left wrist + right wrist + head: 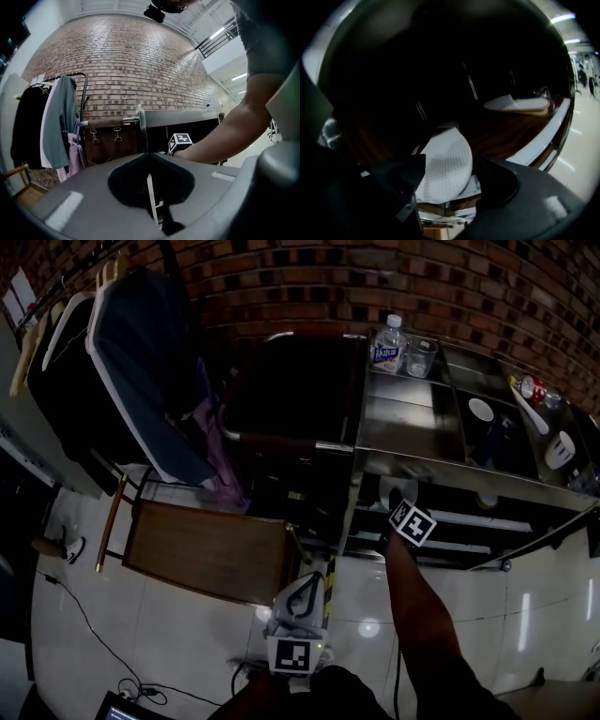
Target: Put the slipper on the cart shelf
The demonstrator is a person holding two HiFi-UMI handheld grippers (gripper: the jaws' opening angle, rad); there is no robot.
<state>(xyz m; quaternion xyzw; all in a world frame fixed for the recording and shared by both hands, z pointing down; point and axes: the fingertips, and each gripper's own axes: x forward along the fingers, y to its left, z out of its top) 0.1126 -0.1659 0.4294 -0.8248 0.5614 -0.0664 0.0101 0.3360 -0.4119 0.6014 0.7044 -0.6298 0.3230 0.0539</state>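
A white slipper [446,161] with a dotted sole stands on edge between the jaws of my right gripper [451,169], which are spread wide and do not press on it. In the head view the right gripper [401,504] reaches under the steel cart's top [412,442] into its lower shelf, and the slipper [394,487] shows as a pale patch there. A second slipper [520,104] lies flat farther along the brown shelf [501,136]. My left gripper [309,585] hangs low over the floor in front of the cart. Its jaws [149,154] meet with nothing in them.
A water bottle [388,343] and a glass [421,357] stand on the cart top, with white cups [481,410] farther right. A clothes rack with hanging garments [141,371] stands at the left. A wooden board [211,549] and cables [94,634] lie on the tiled floor.
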